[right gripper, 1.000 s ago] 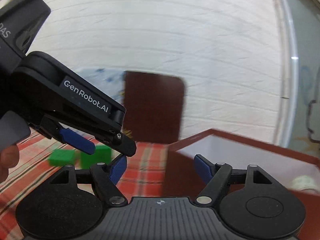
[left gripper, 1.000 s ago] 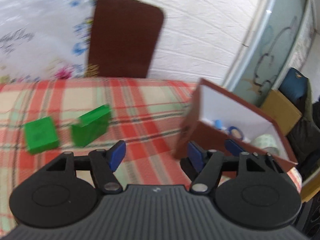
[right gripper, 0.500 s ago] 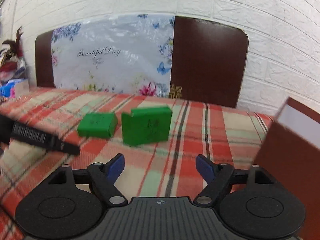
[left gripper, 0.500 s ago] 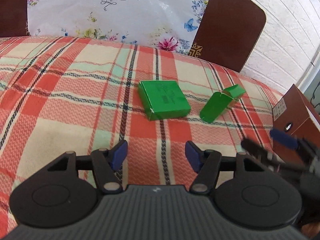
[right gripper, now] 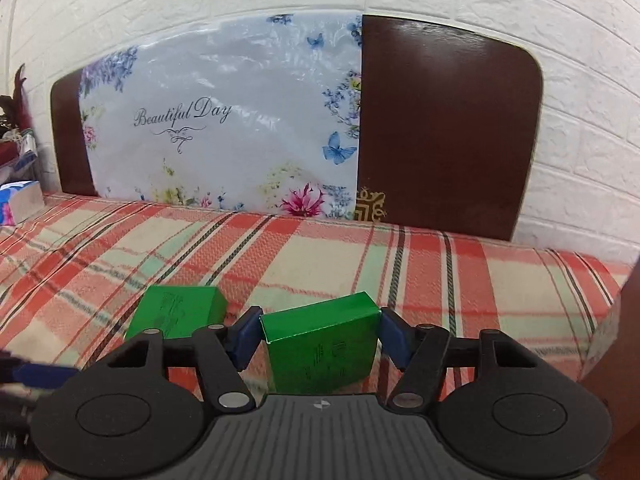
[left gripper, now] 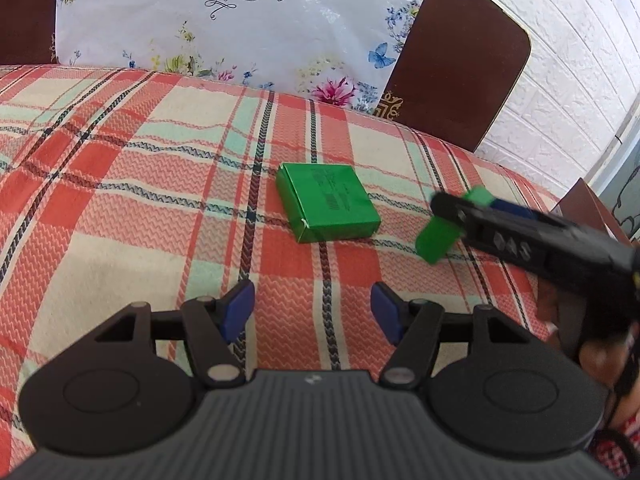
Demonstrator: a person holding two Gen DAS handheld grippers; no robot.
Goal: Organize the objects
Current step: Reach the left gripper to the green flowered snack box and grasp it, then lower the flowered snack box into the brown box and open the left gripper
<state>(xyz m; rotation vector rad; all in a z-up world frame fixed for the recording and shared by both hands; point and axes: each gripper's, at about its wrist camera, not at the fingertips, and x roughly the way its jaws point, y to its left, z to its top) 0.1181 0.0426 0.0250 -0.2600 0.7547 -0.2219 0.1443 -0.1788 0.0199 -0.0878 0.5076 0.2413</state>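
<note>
Fingers of the right gripper (right gripper: 320,334) are bracketing the upright green box (right gripper: 322,346) on the plaid cloth (left gripper: 120,220), contact unclear; left gripper (left gripper: 312,312) is hovering spread wide, near the flat green box (left gripper: 328,206).

Both views bright, soft even daylight; source not visible. Shadows faint, a thin one under the flat green box (left gripper: 328,201). Glare streaks on the plastic-covered floral panel (right gripper: 224,120) and a sheen on the brown headboard (right gripper: 444,120). Strong fisheye bending at edges; dark vignette in corners of right wrist view. Right tool (left gripper: 460,212) motion-blurred in left wrist view; bedspread (left gripper: 120,160) pattern sharp at centre
</note>
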